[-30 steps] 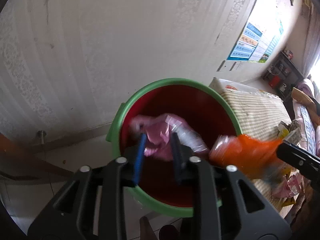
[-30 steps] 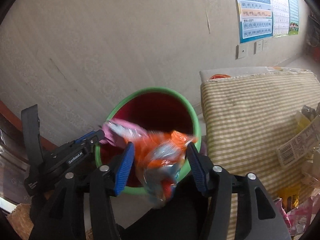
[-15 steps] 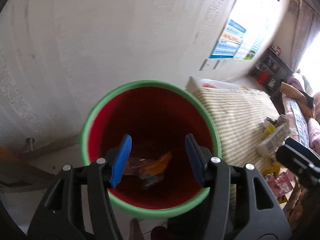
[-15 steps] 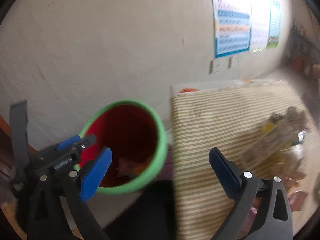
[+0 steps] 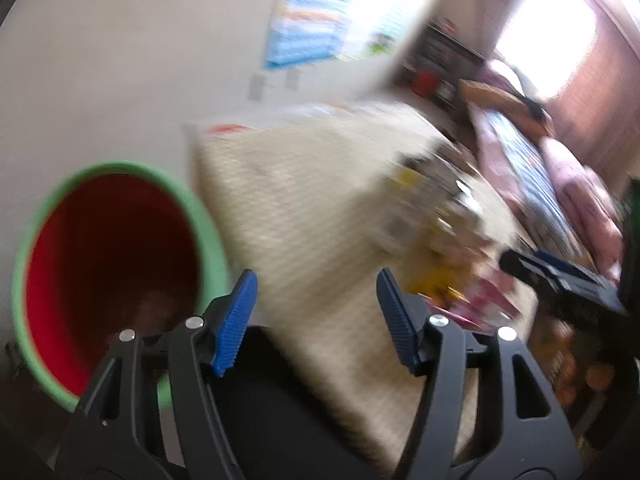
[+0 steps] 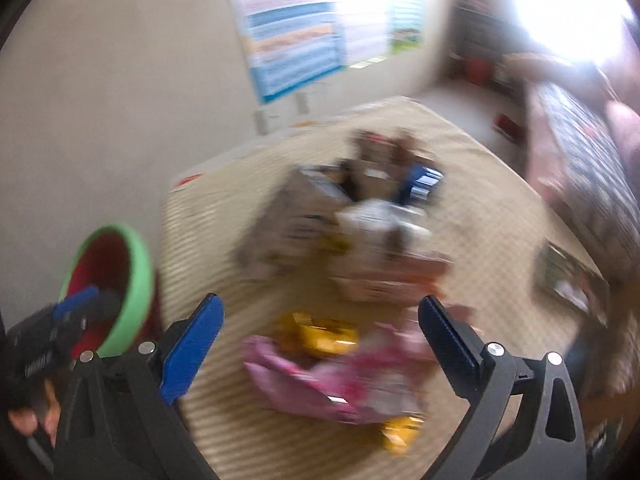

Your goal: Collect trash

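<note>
Red green-rimmed bin (image 5: 108,280) beside the striped table (image 5: 320,216), contents blurred.

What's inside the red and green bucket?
The bucket shows red inner walls going dark toward the bottom, with a dim blurry lump low down. What that lump is cannot be told, and the left tool hides part of the bottom.

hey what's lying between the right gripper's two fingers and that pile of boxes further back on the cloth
In the right wrist view, a pink wrapper and a yellow wrapper lie on the striped cloth.
</note>
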A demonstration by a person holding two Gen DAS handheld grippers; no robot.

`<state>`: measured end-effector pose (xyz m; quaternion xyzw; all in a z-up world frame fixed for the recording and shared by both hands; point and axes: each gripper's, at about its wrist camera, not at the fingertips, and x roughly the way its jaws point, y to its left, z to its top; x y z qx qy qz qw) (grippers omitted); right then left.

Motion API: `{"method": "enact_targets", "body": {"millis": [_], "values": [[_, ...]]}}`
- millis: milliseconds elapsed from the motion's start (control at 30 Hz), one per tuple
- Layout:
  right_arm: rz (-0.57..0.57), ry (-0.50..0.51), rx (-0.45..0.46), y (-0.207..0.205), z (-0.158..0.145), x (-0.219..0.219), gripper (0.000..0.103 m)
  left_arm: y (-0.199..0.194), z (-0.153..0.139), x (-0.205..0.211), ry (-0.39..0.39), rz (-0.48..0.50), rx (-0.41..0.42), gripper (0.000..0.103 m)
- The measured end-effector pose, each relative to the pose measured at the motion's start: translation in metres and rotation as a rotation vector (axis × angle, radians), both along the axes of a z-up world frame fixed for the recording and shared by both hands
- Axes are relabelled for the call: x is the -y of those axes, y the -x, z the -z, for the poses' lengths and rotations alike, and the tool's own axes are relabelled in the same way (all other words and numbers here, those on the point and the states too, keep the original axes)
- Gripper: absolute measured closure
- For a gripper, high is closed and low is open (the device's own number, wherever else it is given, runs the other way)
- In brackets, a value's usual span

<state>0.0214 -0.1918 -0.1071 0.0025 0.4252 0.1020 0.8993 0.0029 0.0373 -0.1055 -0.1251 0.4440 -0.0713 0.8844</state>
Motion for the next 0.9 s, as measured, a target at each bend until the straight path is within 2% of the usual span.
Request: {"method": "enact_targets", "body": {"millis": [233, 467, 500, 567, 600, 667, 700, 733, 900], "values": [[0.158, -0.048, -0.027, 0.002, 0.009, 0.069, 0.009, -0.030, 0.019, 0.076, 0.035, 0.220, -0.084, 0.041], [0.185, -0.130, -0.072, 0.015, 0.017, 0.096, 0.009, -0.067, 0.049, 0.120, 0.049, 0.278, -0.181, 0.041], [0.184, -0.133, -0.077, 0.018, 0.018, 0.097, 0.009, -0.069, 0.053, 0.123, 0.048, 0.278, -0.193, 0.045], [0.181, -0.144, -0.094, 0.022, 0.023, 0.101, 0.012, -0.072, 0.061, 0.129, 0.038, 0.274, -0.213, 0.062], [0.182, -0.152, -0.105, 0.024, 0.026, 0.103, 0.015, -0.075, 0.067, 0.130, 0.038, 0.271, -0.235, 0.074], [0.183, -0.172, -0.130, 0.026, 0.031, 0.106, 0.018, -0.075, 0.072, 0.130, 0.050, 0.262, -0.249, 0.084], [0.183, -0.178, -0.137, 0.026, 0.033, 0.106, 0.022, -0.075, 0.073, 0.129, 0.056, 0.259, -0.255, 0.095], [0.180, -0.185, -0.143, 0.026, 0.034, 0.107, 0.023, -0.075, 0.072, 0.127, 0.061, 0.254, -0.253, 0.099], [0.166, -0.217, -0.174, 0.024, 0.040, 0.105, 0.024, -0.070, 0.050, 0.115, 0.050, 0.214, -0.174, 0.101]]}}
